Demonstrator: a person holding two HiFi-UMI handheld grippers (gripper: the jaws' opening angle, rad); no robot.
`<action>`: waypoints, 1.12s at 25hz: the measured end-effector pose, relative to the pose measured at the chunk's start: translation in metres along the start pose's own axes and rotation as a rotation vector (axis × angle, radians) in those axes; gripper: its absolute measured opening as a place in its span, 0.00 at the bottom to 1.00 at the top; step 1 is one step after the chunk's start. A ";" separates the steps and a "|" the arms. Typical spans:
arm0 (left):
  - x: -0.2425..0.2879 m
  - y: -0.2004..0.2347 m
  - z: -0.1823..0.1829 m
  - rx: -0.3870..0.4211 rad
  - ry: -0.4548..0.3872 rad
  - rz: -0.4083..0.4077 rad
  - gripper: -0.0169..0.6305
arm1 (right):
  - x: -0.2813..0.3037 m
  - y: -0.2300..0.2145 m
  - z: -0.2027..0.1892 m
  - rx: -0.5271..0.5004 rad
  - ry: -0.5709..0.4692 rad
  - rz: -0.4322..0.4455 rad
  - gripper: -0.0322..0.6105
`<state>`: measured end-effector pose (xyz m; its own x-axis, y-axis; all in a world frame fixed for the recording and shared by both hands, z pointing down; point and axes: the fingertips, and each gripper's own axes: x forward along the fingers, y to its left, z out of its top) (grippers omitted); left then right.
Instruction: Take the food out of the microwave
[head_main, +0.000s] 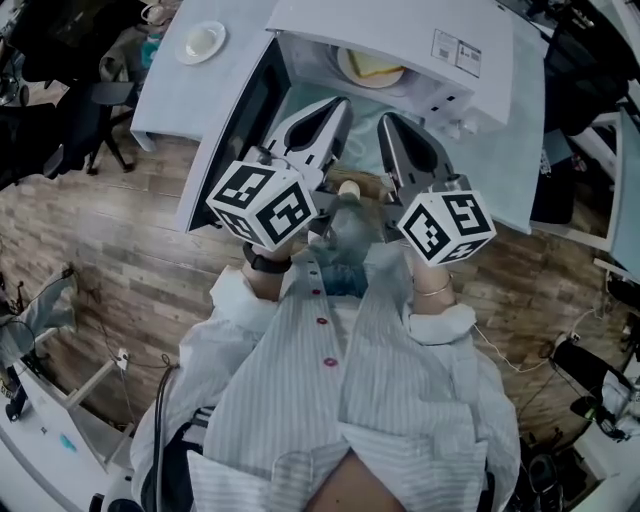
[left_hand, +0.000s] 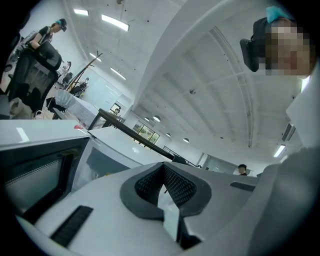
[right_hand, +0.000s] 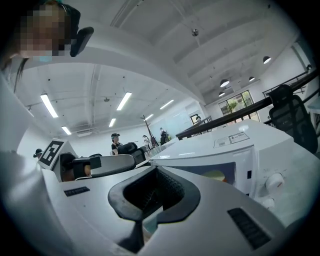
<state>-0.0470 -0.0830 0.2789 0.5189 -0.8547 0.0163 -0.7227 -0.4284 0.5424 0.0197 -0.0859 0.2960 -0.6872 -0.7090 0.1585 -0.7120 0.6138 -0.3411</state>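
In front of the open microwave (head_main: 400, 40), my left gripper (head_main: 338, 108) and right gripper (head_main: 386, 122) are closed tight and empty. I should spread both, then reach in level for the plate of food (head_main: 370, 68).

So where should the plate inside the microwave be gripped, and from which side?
Pinch the plate's near rim, coming in level through the microwave's open front. It lies flat inside, walled on the other sides, so probably only that thin edge is reachable.
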 end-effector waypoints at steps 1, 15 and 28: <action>0.008 0.003 0.003 -0.001 0.000 0.001 0.04 | 0.005 -0.005 0.003 0.001 0.002 0.002 0.10; 0.080 0.023 0.021 -0.009 -0.018 0.038 0.04 | 0.051 -0.063 0.030 0.010 0.040 0.044 0.10; 0.103 0.027 0.028 -0.007 -0.019 0.029 0.04 | 0.064 -0.076 0.034 0.028 0.048 0.045 0.10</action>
<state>-0.0257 -0.1907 0.2712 0.4885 -0.8724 0.0161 -0.7340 -0.4009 0.5482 0.0346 -0.1895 0.3006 -0.7249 -0.6631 0.1864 -0.6764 0.6342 -0.3746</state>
